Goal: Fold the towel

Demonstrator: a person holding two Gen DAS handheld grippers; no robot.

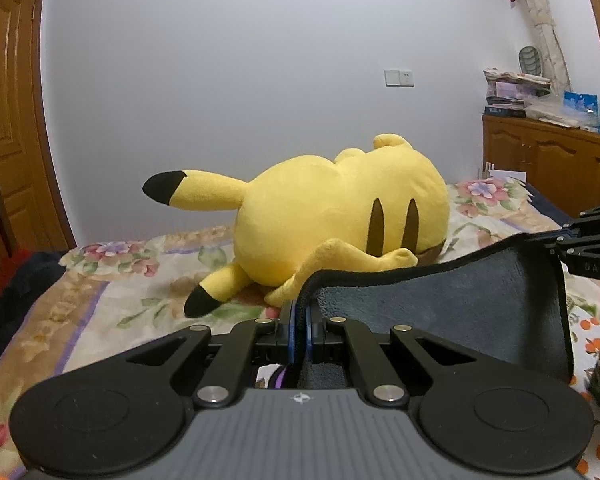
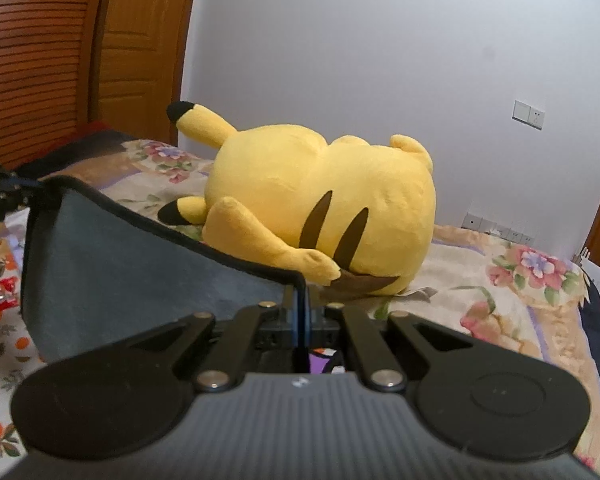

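A dark grey towel [image 1: 452, 304] with a black hem hangs stretched between my two grippers above the bed. My left gripper [image 1: 300, 312] is shut on the towel's left top corner. My right gripper [image 2: 300, 300] is shut on the towel's right top corner; the towel [image 2: 120, 256] spreads away to the left in that view. The right gripper also shows at the right edge of the left wrist view [image 1: 580, 248], and the left gripper at the left edge of the right wrist view [image 2: 0, 192]. The towel's lower part is hidden behind the gripper bodies.
A large yellow plush toy [image 1: 332, 216] lies on the floral bedsheet [image 1: 100, 288] just beyond the towel; it also shows in the right wrist view [image 2: 320, 208]. A wooden cabinet [image 1: 552, 164] with stacked items stands at the right, a wooden door [image 2: 140, 40] at the left.
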